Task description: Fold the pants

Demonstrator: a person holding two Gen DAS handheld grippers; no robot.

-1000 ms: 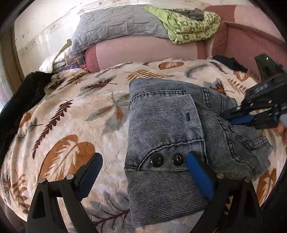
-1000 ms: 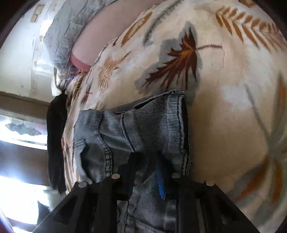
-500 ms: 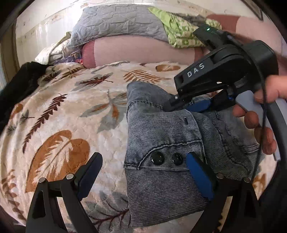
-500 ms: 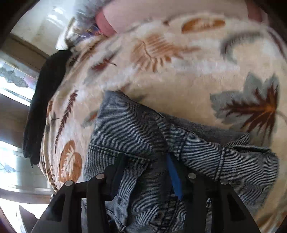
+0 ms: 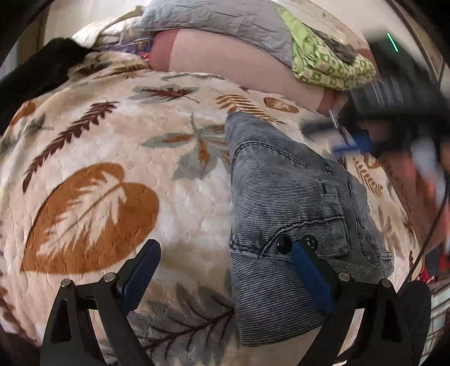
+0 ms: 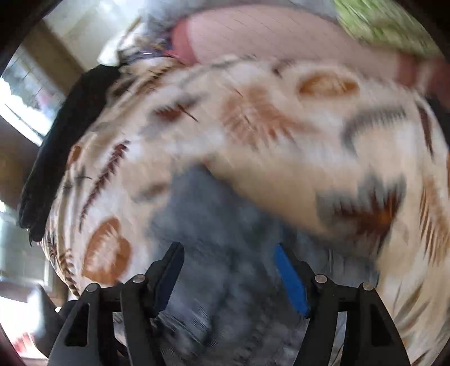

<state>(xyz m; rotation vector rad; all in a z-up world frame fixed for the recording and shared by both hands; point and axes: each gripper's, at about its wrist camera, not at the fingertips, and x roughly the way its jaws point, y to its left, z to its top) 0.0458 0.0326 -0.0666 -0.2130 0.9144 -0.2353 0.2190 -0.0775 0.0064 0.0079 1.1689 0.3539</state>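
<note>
The grey denim pants (image 5: 284,197) lie folded in a compact bundle on the leaf-print blanket (image 5: 112,157), two black buttons facing up near the front. My left gripper (image 5: 225,253) is open and empty, its right finger over the bundle's front part and its left finger over bare blanket. My right gripper (image 6: 229,253) is open and empty, above the blurred pants (image 6: 213,281). It also shows blurred in the left wrist view (image 5: 348,143), lifted off the bundle's far right side.
A pink bolster (image 5: 239,59) lies along the back with a grey quilt (image 5: 225,19) and a green patterned cloth (image 5: 323,59) on it. A black garment (image 5: 36,73) lies at the bed's left edge.
My right gripper has opened wider and pulled up and away from the pants, moving fast to the right. The left gripper has swung slightly; the bundle has stayed put.
</note>
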